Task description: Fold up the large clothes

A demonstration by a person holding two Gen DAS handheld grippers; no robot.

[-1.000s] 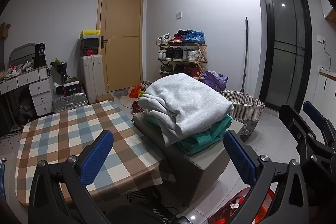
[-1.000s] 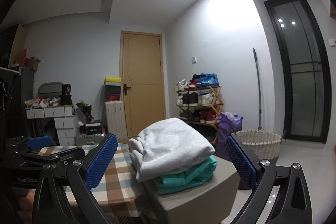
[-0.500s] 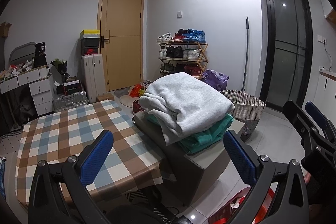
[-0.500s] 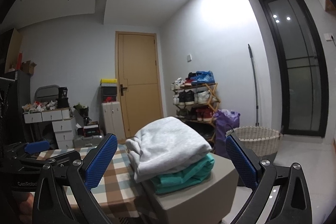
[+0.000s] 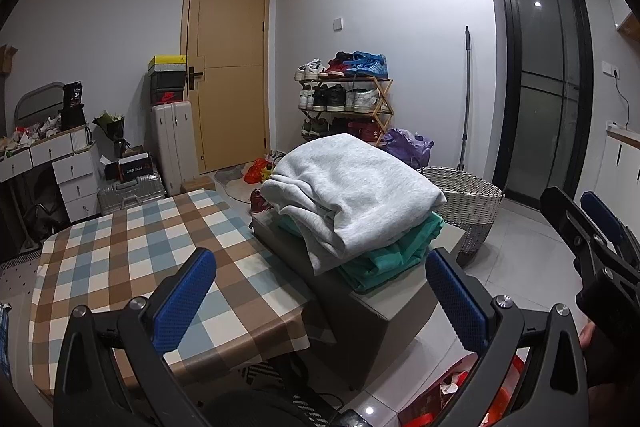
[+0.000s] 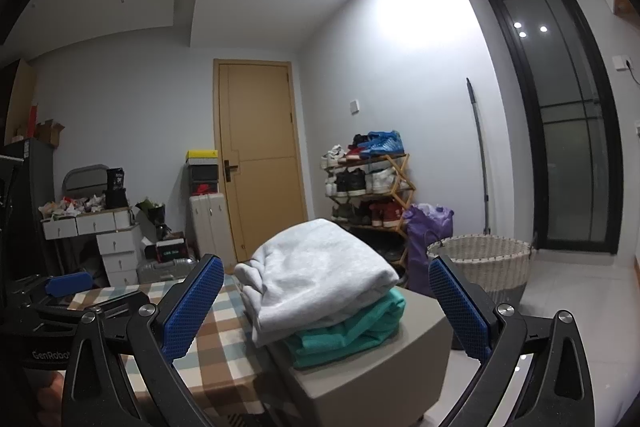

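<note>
Grey folded sweatshirt (image 5: 352, 187) stacked on teal garment (image 5: 392, 251) atop grey box (image 6: 384, 359); wicker basket (image 5: 464, 195) contents hidden; left gripper (image 5: 320, 299) and right gripper (image 6: 324, 303) both spread, empty.

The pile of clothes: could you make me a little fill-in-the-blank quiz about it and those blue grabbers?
1. The grey garment lies on top of a ____ one.
2. The pile sits on a grey box beside the ____ tablecloth.
3. Both the left gripper and right gripper hold ____.

Missing words: green; checked; nothing
</note>
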